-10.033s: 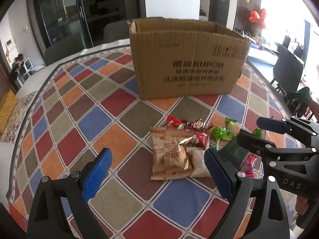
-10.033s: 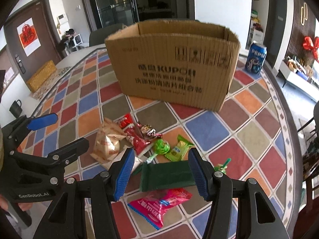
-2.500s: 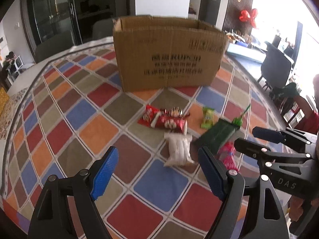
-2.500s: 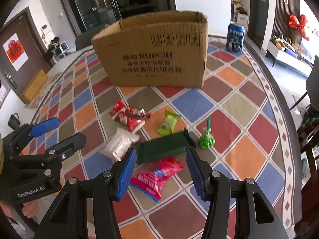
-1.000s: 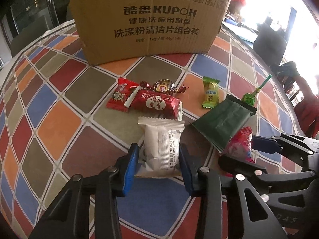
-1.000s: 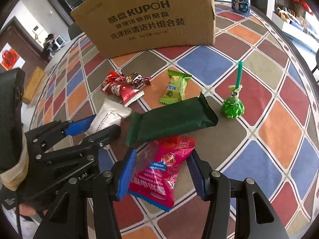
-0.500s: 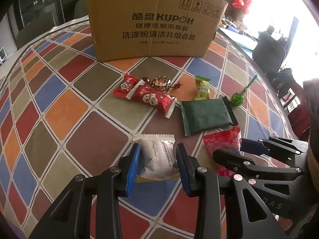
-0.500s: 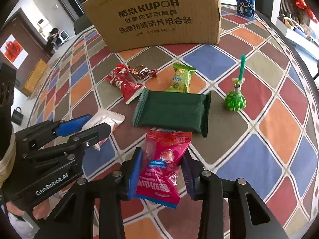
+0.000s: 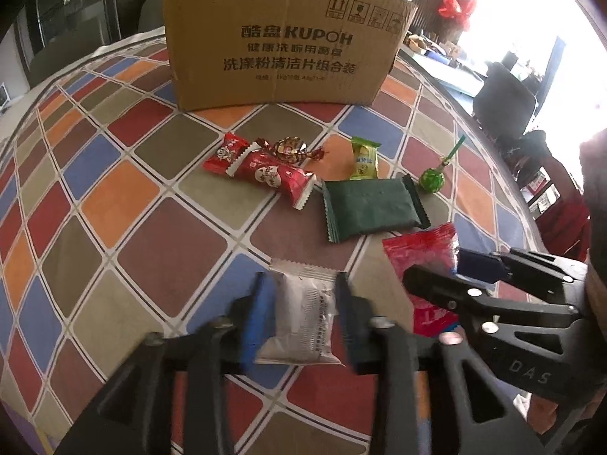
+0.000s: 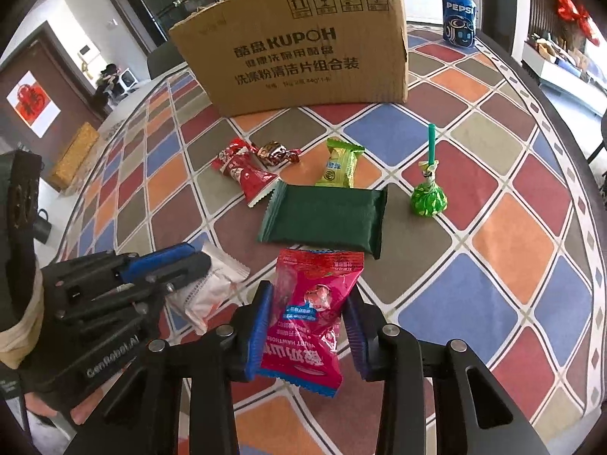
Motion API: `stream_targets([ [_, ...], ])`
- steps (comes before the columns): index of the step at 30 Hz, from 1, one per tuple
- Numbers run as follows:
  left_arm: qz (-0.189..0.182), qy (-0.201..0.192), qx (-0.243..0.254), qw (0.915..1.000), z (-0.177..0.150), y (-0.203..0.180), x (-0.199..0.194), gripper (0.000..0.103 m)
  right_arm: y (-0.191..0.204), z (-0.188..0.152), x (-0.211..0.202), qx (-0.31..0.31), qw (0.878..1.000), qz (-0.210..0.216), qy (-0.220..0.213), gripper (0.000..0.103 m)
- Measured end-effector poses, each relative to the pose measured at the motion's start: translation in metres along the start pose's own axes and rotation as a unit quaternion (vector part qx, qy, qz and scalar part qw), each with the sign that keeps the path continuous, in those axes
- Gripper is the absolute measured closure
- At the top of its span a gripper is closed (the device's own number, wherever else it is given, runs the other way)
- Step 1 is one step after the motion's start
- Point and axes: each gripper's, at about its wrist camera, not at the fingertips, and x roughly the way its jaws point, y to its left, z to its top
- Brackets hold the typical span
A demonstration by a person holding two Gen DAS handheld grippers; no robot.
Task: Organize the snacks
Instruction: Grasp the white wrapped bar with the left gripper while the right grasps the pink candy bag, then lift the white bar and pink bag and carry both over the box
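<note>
White packet clamped in left gripper.

The tablecloth is a diamond check of red, blue, orange, olive and brown with pale lines between, and the cardboard box is plain tan with black print. The snacks are a white packet with grey print, a pink-red packet with white lettering, a dark green packet, a yellow-green sachet, two red wrappers, a gold-and-red candy and a green lollipop. The gripper pads are blue on black frames, and the can is blue.
</note>
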Motion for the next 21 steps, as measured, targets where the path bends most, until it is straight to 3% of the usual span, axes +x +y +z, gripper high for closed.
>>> stream_targets([
  [4,0.015,0.005,0.016,0.9998,-0.002,-0.005,0.003,0.048,0.0,-0.002,0.003,0.001,1.0,0.002,0.006,0.065],
  [11,0.017,0.026,0.028,0.9991,-0.008,-0.009,0.017,0.049,-0.007,-0.006,0.005,0.009,1.0,-0.005,0.013,0.065],
  [13,0.021,0.028,0.028,0.999,-0.009,-0.008,0.02,0.066,-0.006,-0.007,0.006,0.009,1.0,-0.005,0.016,0.065],
  [14,0.024,0.024,0.029,0.999,-0.01,-0.008,0.019,0.068,-0.006,-0.007,0.006,0.009,1.0,-0.006,0.017,0.065],
  [21,0.019,0.004,0.022,0.9996,-0.004,-0.005,0.006,0.071,-0.004,-0.005,0.005,0.006,1.0,-0.003,0.013,0.065],
])
